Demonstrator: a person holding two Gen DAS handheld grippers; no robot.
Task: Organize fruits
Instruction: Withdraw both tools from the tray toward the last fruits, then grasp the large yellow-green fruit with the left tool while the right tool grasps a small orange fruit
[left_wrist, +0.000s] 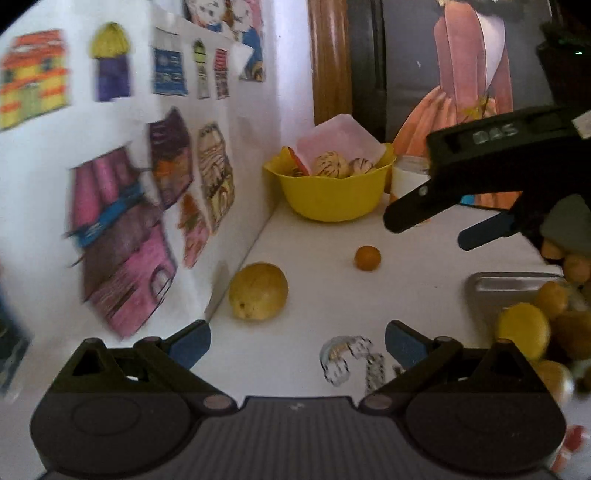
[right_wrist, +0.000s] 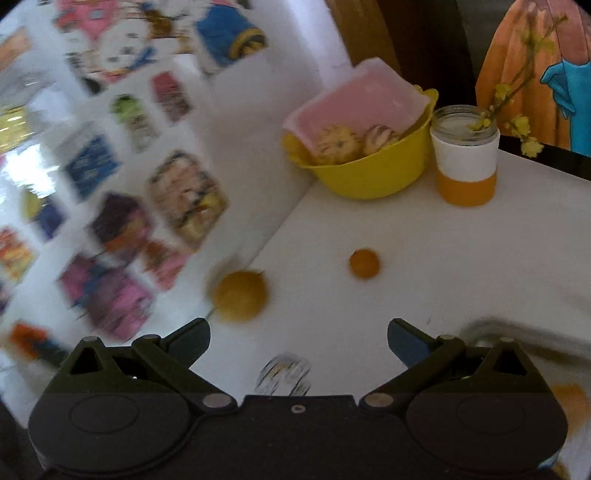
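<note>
Left gripper (left_wrist: 297, 345): fingers spread wide, nothing between them, hovering low over the white table (left_wrist: 332, 302). Blue pads (left_wrist: 190, 345) visible on both tips.

Right gripper (right_wrist: 298, 345): likewise spread and empty, over the same table; its view is motion-blurred. Seen from the left wrist camera it enters from the upper right, above the table, tips pointing left and slightly down.

Lemon (left_wrist: 258, 291): on the table, close against the picture-covered wall (left_wrist: 110, 184). Lies ahead and a little left of the left fingers, just off the left pad; in the right view (right_wrist: 240, 295) also ahead-left. Oval, long axis roughly left-right, tilted slightly; one end points toward the wall. The left gripper looks nearer, judged from both views.

Small orange (left_wrist: 368, 258): loose on the table, further ahead and right of centre, apart from the lemon. Round, no axis to speak of. It sits between the two grippers; which is nearer, cannot tell.

Bowl (left_wrist: 332, 199): yellow, at the back corner, holding striped fruits (left_wrist: 328, 164) and a pink packet (left_wrist: 336, 136). Jar (right_wrist: 466, 162) touching or just beside it on the right.

Tray (left_wrist: 491, 291): metal, at the right edge, with a heap of yellow and orange fruits (left_wrist: 524, 328) on or beside it.

Judgement: a lemon pickup by the left gripper calls for a short forward-left reach, closing across the short axis.
</note>
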